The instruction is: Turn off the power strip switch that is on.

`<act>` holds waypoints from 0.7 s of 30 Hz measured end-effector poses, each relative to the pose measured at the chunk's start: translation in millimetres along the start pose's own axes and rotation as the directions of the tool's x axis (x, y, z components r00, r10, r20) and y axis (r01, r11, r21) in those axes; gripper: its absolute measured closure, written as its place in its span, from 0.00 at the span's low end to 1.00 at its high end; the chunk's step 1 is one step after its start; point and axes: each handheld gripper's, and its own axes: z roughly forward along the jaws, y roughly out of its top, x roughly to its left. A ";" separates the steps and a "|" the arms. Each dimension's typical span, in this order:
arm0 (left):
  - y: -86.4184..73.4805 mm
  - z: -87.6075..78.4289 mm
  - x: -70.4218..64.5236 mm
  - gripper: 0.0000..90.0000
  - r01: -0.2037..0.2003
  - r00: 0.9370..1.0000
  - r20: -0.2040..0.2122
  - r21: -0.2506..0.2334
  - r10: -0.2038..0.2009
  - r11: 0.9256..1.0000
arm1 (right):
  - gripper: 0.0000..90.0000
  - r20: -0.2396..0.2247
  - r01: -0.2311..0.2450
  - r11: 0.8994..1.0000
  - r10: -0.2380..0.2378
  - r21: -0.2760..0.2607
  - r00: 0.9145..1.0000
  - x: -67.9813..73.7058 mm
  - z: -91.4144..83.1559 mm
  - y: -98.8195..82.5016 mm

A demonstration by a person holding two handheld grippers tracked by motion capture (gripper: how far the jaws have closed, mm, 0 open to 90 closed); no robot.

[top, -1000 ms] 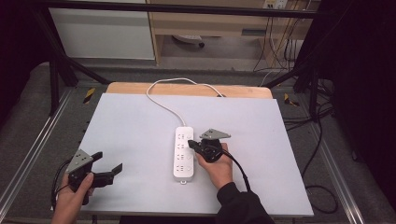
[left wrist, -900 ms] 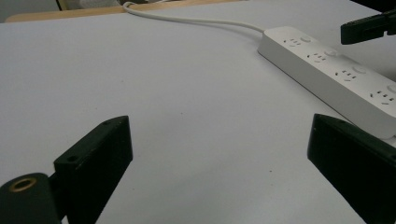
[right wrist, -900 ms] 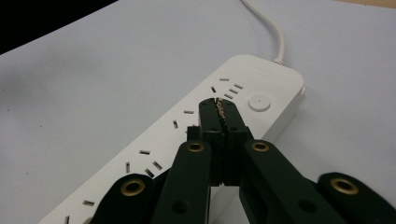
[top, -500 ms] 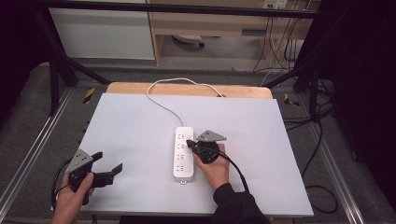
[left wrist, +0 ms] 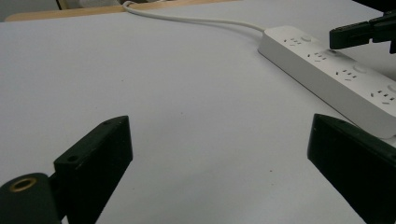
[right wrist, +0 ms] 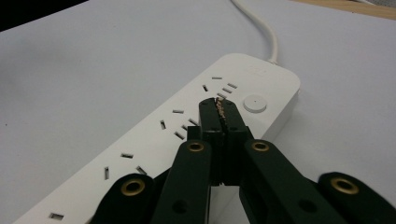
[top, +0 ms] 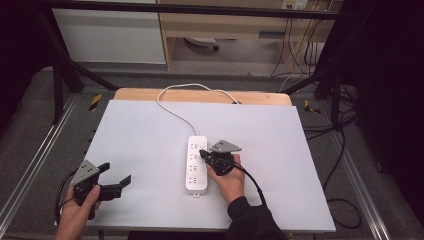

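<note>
A white power strip (top: 196,172) lies lengthwise in the middle of the pale table mat (top: 150,145), and its white cable (top: 172,109) curls off toward the far edge. My right gripper (top: 202,154) is shut with nothing between its jaws. Its tips hover over the strip's far sockets, beside a round button (right wrist: 255,103). In the right gripper view the closed tips (right wrist: 219,106) sit over the socket slots of the strip (right wrist: 154,135); whether they touch it I cannot tell. My left gripper (top: 115,173) stands open and empty at the mat's near left, and its own view (left wrist: 219,149) looks toward the strip (left wrist: 336,77).
The mat rests on a wooden tabletop (top: 250,97) whose far edge shows. Metal frame rails (top: 35,150) run along both sides, and cables (top: 345,145) trail on the floor to the right. Open mat lies between the left gripper and the strip.
My right gripper has crept slightly leftward over the power strip, still shut. The left gripper has stayed put and open.
</note>
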 end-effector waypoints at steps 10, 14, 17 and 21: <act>0.0 -0.3 -0.2 0.08 0.003 1.000 0.001 -0.001 -0.003 1.000 | 1.00 0.007 0.002 1.000 -0.002 -0.001 1.000 -0.7 1.0 -1.7; 0.0 -0.2 -0.2 0.08 0.003 1.000 0.001 0.000 -0.003 1.000 | 1.00 0.006 0.003 1.000 -0.003 0.004 1.000 -0.7 1.5 -2.4; -0.1 -0.3 -0.1 0.08 0.004 1.000 0.001 0.000 -0.004 1.000 | 1.00 0.005 -0.002 1.000 0.002 0.002 1.000 -0.6 1.5 -2.7; -0.1 -0.2 0.2 0.08 0.002 1.000 -0.001 0.000 -0.002 1.000 | 1.00 0.003 -0.006 1.000 0.006 0.003 1.000 -1.2 2.2 -3.7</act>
